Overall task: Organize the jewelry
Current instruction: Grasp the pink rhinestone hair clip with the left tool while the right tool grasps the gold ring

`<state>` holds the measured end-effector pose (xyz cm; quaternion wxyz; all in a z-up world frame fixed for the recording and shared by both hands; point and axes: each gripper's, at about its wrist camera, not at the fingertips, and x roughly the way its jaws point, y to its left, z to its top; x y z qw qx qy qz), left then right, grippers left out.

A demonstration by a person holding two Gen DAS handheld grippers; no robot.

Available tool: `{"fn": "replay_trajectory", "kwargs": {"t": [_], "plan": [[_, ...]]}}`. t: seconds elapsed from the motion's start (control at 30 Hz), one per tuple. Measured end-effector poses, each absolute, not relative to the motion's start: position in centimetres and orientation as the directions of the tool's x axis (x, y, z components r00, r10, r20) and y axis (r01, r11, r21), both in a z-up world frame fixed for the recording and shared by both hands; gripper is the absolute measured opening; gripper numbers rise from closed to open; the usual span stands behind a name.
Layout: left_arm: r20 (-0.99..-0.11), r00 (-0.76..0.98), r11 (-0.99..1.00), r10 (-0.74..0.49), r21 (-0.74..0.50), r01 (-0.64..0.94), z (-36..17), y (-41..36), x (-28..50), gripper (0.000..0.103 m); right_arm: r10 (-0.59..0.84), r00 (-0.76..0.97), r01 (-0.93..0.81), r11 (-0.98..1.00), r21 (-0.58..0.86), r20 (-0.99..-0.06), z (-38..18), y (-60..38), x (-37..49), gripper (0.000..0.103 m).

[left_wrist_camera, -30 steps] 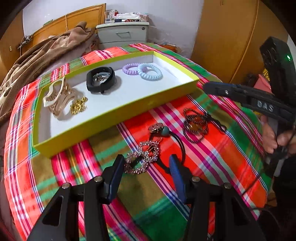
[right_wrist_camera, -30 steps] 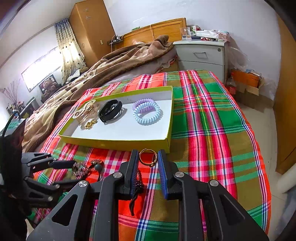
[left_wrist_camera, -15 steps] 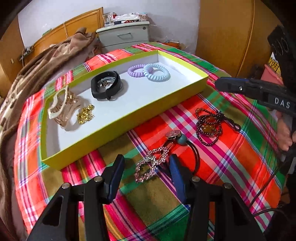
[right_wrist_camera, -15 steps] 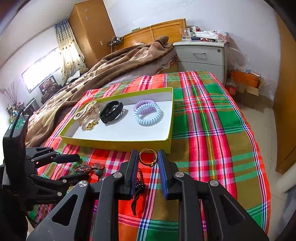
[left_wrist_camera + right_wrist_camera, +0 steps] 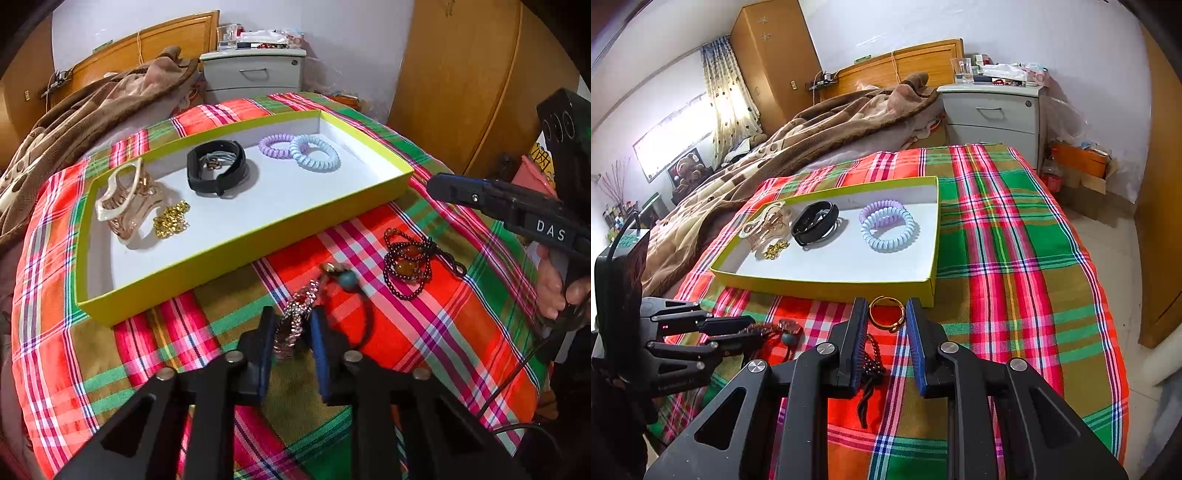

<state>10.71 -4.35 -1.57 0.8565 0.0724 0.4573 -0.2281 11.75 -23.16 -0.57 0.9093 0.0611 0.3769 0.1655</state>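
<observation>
Landmark: the yellow-green tray [image 5: 236, 251] on the plaid bedspread [image 5: 461, 332].

We saw the left claw [image 5: 291, 332] just in front of the tray's near wall, closed on the rhinestone hair tie [image 5: 295, 317]; the sparkly piece stood on edge between the two pads, touching both. Its black elastic loop [image 5: 365, 328] trailed to the right of the claw on the bedspread, and the teal bead [image 5: 347, 279] lay just ahead of the fingertips, between the claw and the tray. The dark bead necklace [image 5: 406, 262] lay on the bedspread near the tray's near right corner, well right of the left claw.

The right claw [image 5: 884, 332] hung in front of the tray's near right corner, jaws apart and gripping nothing. The gold ring [image 5: 886, 314] lay between its fingertips, just beside the tray wall [image 5: 849, 286]; we could not tell whether the pads touched it. Part of the bead necklace [image 5: 873, 363] showed further back between the fingers.

Inside the tray: the cream hair claw clip [image 5: 122, 192] and gold chain [image 5: 171, 219] at the left end, the black band [image 5: 218, 171] in the middle, and the purple coil tie [image 5: 279, 144] touching the blue coil tie [image 5: 314, 152] toward the right end.
</observation>
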Motion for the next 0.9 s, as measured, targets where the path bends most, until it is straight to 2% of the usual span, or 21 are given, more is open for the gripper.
{"fn": "replay_trajectory", "kwargs": {"t": [0.33,0.47,0.73,0.9], "plan": [[-0.801,0.497,0.898,-0.334,-0.109,0.427,-1.0,-3.4,10.7,0.013,0.343,0.662,-0.256,0.939,0.229,-0.666,-0.4,-23.0,11.5,0.022],[-0.79,0.488,0.892,-0.372,-0.157,0.424,-0.8,-2.9,10.7,0.011,0.342,0.661,-0.255,0.94,0.229,-0.668,-0.4,-22.9,11.5,0.022],[-0.781,0.483,0.902,-0.396,-0.233,0.364,-1.1,-1.1,10.8,0.011,0.34,0.663,-0.254,0.94,0.227,-0.666,-0.4,-23.0,11.5,0.022],[-0.781,0.475,0.904,-0.405,-0.265,0.335,-1.4,-0.5,11.0,0.015,0.341,0.663,-0.255,0.94,0.227,-0.666,-0.4,-23.1,11.4,0.022]]}}
